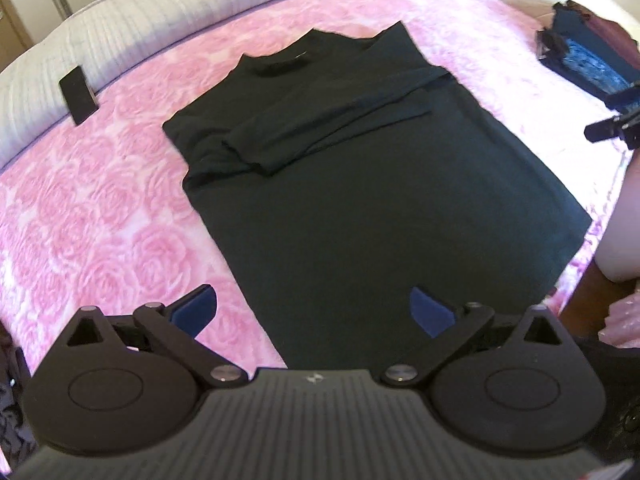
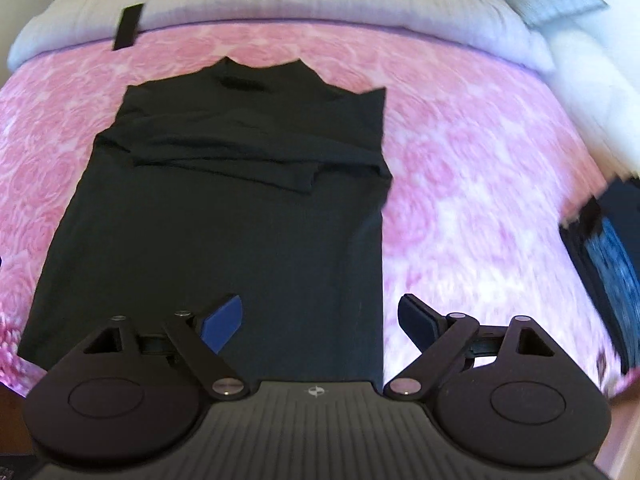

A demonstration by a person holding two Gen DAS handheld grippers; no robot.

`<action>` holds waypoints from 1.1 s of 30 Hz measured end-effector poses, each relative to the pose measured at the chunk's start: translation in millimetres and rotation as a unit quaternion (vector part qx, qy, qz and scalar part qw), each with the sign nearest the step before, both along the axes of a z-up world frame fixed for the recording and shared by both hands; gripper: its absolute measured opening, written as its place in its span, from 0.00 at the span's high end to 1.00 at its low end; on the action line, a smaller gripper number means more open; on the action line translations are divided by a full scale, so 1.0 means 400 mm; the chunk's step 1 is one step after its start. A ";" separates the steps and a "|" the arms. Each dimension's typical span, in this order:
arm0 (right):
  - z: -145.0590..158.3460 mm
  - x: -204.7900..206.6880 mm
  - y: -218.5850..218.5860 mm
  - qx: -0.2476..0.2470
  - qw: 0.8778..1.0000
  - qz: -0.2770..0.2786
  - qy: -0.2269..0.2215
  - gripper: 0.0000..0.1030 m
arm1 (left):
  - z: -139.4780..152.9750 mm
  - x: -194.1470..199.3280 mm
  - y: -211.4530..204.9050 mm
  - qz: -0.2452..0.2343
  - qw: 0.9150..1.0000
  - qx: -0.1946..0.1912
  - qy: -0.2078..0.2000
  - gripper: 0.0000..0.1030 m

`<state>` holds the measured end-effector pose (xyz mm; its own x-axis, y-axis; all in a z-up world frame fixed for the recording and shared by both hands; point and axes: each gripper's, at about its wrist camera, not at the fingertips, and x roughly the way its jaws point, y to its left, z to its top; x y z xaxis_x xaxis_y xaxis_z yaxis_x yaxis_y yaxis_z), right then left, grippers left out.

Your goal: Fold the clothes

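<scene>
A black long-sleeved top (image 1: 380, 200) lies flat on a pink rose-patterned bedspread (image 1: 100, 220), collar towards the pillows, both sleeves folded across its chest. My left gripper (image 1: 316, 308) hovers open above the hem's near left corner, its blue pads spread wide with nothing between them. In the right wrist view the same top (image 2: 224, 220) fills the left half of the picture. There my right gripper (image 2: 320, 320) stands open over the hem's right edge, one pad over the cloth and one over the bedspread (image 2: 460, 200).
A small black rectangular object (image 1: 78, 94) leans against the white pillows (image 1: 140, 12) at the head of the bed. A stack of folded dark clothes (image 2: 608, 268) sits at the bed's right side. The right gripper's tip (image 1: 612, 126) shows at the left wrist view's right edge.
</scene>
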<state>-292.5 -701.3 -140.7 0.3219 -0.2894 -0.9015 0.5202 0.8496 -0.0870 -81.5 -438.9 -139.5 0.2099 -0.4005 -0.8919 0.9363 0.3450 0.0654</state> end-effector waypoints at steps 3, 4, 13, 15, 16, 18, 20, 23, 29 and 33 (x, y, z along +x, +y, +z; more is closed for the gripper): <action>0.018 -0.026 0.038 0.008 0.999 -0.033 -0.001 0.15 | 0.015 -0.001 0.017 -0.018 1.000 -0.011 0.000 0.01; 0.025 -0.034 0.050 0.009 0.999 -0.037 -0.002 0.15 | 0.021 -0.003 0.022 -0.022 1.000 -0.015 0.000 0.01; 0.029 -0.083 0.106 0.019 0.999 -0.045 0.004 0.15 | 0.019 -0.021 0.046 -0.013 1.000 -0.023 0.006 0.01; 0.024 -0.092 0.111 0.021 0.999 -0.043 0.006 0.15 | 0.011 -0.030 0.048 -0.015 1.000 -0.016 0.006 0.01; 0.021 -0.096 0.114 0.022 0.999 -0.042 0.008 0.15 | 0.005 -0.037 0.049 -0.019 1.000 -0.014 0.004 0.01; 0.012 -0.109 0.117 0.024 0.999 -0.038 0.009 0.15 | -0.008 -0.060 0.055 -0.036 0.999 -0.012 -0.011 0.01; 0.000 -0.126 0.118 0.025 0.999 -0.033 0.010 0.17 | -0.029 -0.097 0.065 -0.069 0.997 -0.008 -0.042 0.01; -0.040 -0.149 0.119 0.034 0.999 -0.005 0.023 0.30 | -0.093 -0.176 0.082 -0.150 0.985 0.013 -0.082 0.02; -0.169 -0.179 0.183 0.018 0.987 0.145 0.067 0.51 | -0.291 -0.335 0.110 -0.288 0.943 0.078 -0.149 0.12; -0.255 -0.194 0.213 0.004 0.972 0.221 0.078 0.52 | -0.407 -0.383 0.120 -0.321 0.919 0.115 -0.197 0.23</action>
